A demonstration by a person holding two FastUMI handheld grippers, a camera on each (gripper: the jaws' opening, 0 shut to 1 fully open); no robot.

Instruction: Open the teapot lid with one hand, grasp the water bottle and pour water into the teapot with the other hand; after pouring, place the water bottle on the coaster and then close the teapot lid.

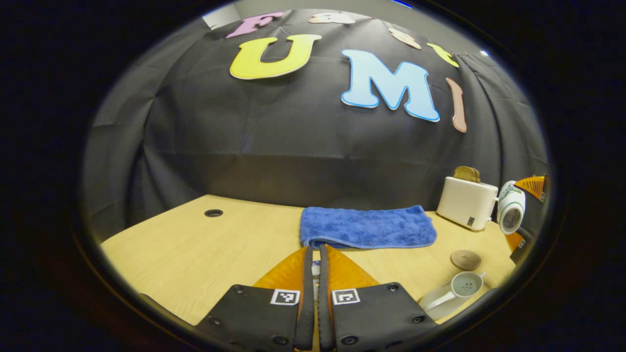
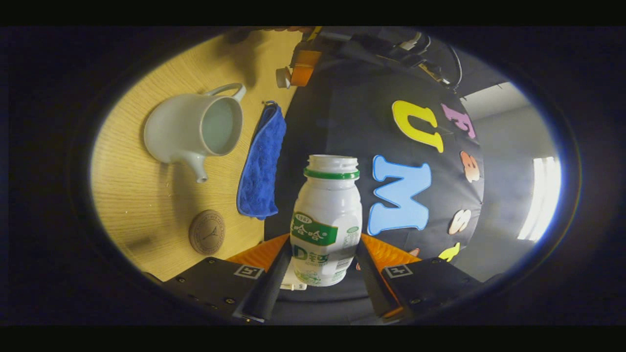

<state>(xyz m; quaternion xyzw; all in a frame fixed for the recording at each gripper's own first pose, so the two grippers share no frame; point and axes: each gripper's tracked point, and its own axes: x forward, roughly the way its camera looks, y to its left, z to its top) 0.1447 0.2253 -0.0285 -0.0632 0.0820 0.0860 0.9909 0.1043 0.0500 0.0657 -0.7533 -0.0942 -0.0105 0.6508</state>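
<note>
Both fingers of the right gripper (image 2: 320, 274) clamp the uncapped, green-labelled water bottle (image 2: 325, 220). Left gripper (image 1: 313, 293) is nearly closed on something small; identity unclear. Lidless teapot (image 2: 193, 129) stands beside the coaster (image 2: 207, 231) on the bench (image 2: 132, 195).

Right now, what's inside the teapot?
The lid is off the teapot, and the right gripper view looks straight into its mouth: a pale, smooth interior. Whether water is in there cannot be told. The bottle in the right tool has no cap.
</note>
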